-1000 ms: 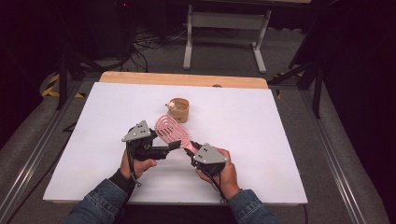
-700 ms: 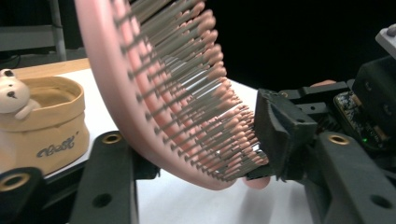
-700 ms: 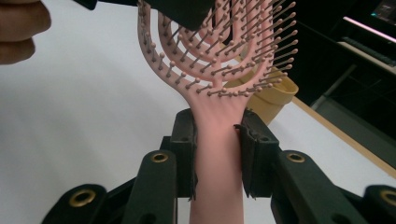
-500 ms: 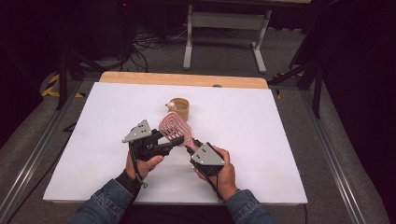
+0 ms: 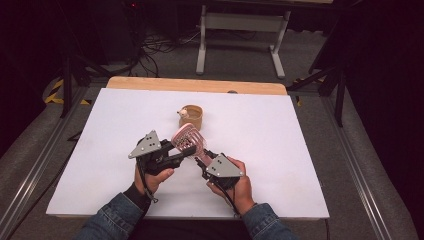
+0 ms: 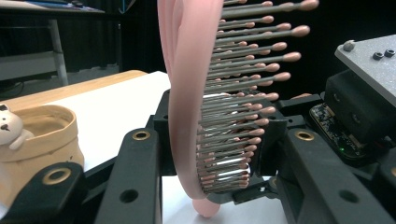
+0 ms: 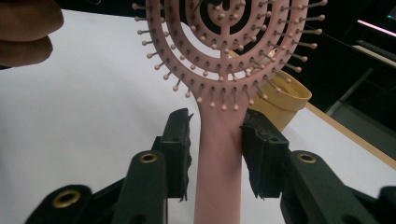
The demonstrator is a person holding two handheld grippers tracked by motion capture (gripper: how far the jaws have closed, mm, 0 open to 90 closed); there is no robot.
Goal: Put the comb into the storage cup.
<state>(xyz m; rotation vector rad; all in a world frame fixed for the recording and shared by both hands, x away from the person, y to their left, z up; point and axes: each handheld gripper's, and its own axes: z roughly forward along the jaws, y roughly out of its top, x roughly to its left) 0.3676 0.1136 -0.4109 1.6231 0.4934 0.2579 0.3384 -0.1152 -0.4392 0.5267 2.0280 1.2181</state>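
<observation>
Found brush [image 5: 187, 139] at centre of high view, just below cup [image 5: 192, 116], raised a little off table [image 5: 280, 150]; could not tell whether its tip touched the surface.

Saw left gripper [image 5: 186, 150] clamped fully across the bristled head [image 6: 187, 116], one jaw on the pink back, the other in among the bristles. Took that as the only real hold.

Caught right gripper [image 5: 200, 161] with jaws just opening. Noted handle [image 7: 218, 163] upright between them, lower centre of right gripper view, with a clear gap at the left pad and the right pad close alongside or barely brushing. No squeeze left there.

Judged the step as a hand-over, right to left.

To do it well:
- Kept the left squeeze steady and the hand still until the handle was free.
- Widened the right jaws a touch more, then drew back straight along the handle, toward lower right of high view, without dragging a pad.
- Watched for the head pivoting: bristles looked springy, likely a soft seat for that jaw.
- Minded the cup [image 6: 42, 135], near at lower left of left gripper view.
</observation>
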